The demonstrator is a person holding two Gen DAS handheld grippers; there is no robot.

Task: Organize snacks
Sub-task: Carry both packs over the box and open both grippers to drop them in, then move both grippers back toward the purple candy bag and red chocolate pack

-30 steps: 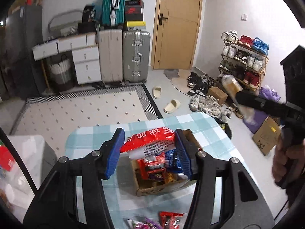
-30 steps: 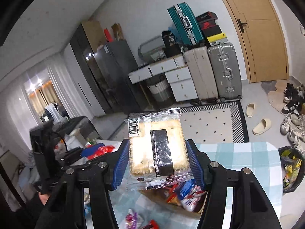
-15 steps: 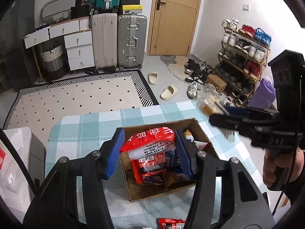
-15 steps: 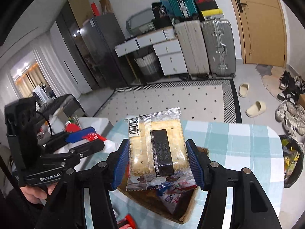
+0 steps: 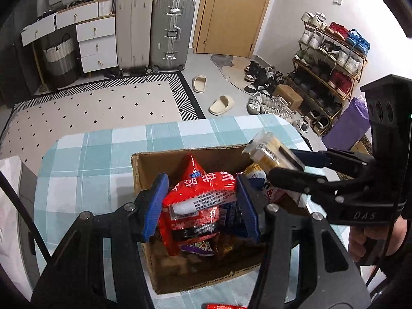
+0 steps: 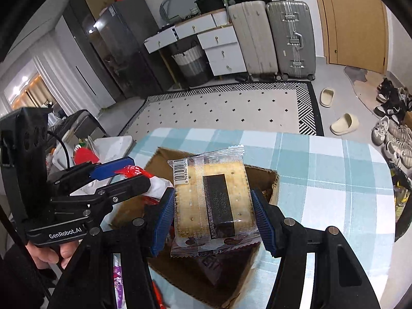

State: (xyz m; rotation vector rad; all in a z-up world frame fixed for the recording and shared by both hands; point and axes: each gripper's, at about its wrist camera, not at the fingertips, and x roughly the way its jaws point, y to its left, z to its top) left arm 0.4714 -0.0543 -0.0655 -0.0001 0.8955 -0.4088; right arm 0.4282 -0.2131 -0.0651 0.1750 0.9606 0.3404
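An open cardboard box with several snack packs inside sits on a table with a blue-and-white checked cloth. My left gripper is shut on a red snack bag, held just over the box's left half. My right gripper is shut on a clear-wrapped cracker pack over the box's right side. A person's hand holds the right gripper's handle.
Loose snack packs lie on the cloth in front of the box. Beyond the table are a patterned rug, slippers, suitcases, a shoe rack and a white bin beside the table.
Both grippers have come down and forward with their packs, from above the table to just over the open box. Neither grip has changed.
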